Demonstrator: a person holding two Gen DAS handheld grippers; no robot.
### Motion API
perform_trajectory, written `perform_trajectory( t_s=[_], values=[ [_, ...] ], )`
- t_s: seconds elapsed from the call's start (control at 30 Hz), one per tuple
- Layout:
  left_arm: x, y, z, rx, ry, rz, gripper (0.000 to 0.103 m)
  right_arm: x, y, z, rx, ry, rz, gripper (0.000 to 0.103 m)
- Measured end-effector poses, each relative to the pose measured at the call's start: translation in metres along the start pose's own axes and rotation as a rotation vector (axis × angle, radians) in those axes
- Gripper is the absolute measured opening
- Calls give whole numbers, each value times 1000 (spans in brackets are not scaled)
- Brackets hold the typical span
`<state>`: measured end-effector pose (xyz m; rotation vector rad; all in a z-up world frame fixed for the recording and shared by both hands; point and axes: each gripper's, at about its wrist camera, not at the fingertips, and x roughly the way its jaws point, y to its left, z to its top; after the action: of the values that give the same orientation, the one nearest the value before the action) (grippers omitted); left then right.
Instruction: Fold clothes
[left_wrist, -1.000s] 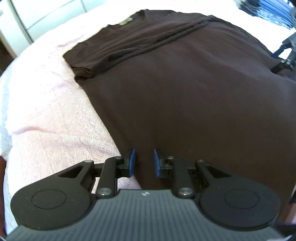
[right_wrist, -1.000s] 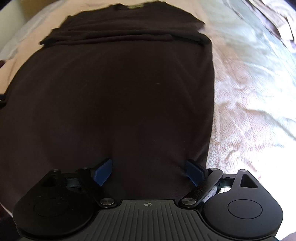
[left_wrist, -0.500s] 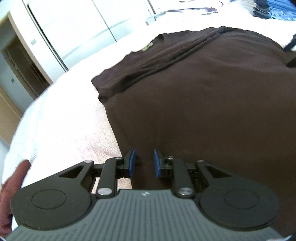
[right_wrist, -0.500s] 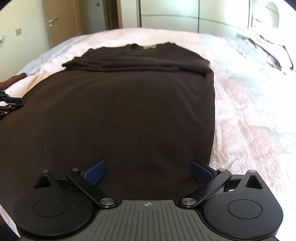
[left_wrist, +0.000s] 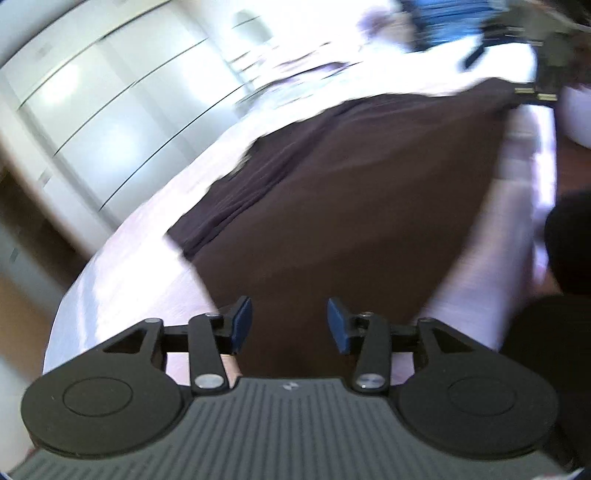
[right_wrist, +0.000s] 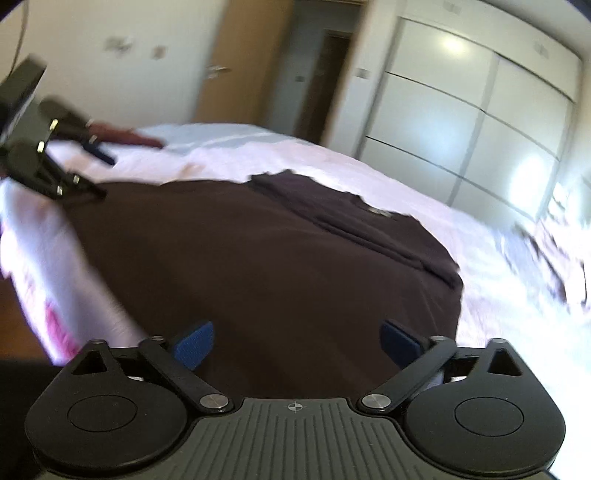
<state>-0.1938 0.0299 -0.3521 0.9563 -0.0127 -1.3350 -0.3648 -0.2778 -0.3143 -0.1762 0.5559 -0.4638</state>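
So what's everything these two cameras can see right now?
T-shirt: one, dark brown, spread flat on the bed, sleeves folded in near the collar.
Bedspread: one, pale pink and white, under the shirt.
Wardrobe doors: several panels, white, on the wall beyond the bed.
Door: one, light wood, far wall.
Dark cloth: one, reddish brown, far end of the bed; too blurred to name.
Left gripper: one, black with blue pads, open, over the shirt's hem.
Right gripper: one, black with blue pads, wide open, over the hem.
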Motion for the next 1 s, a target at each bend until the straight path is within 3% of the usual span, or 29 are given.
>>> perform_trajectory(
  t_s=[0.03,0.1,0.37,0.57,0.77,0.83,1.0],
  values=[
    [-1,-3,-1,20,-1,7,47,-4,7,-1,-29,5,4,83],
    [-2,-10,-4,60,-2,22,48,-3,17,-20,-79,21,10,80],
    [-6,-37,-14,220,-7,82,46,2,44,-44,-165,63,19,80],
    [-9,-56,-21,329,-11,125,42,9,58,-56,-292,132,-97,80],
    [-3,-64,-24,340,-18,145,35,25,76,-69,-433,165,-135,79],
    [-3,-59,-22,284,-25,145,33,27,79,-67,-443,141,-144,62],
    [1,-53,-20,250,-11,175,34,41,81,-68,-505,108,-156,55]
  ],
)
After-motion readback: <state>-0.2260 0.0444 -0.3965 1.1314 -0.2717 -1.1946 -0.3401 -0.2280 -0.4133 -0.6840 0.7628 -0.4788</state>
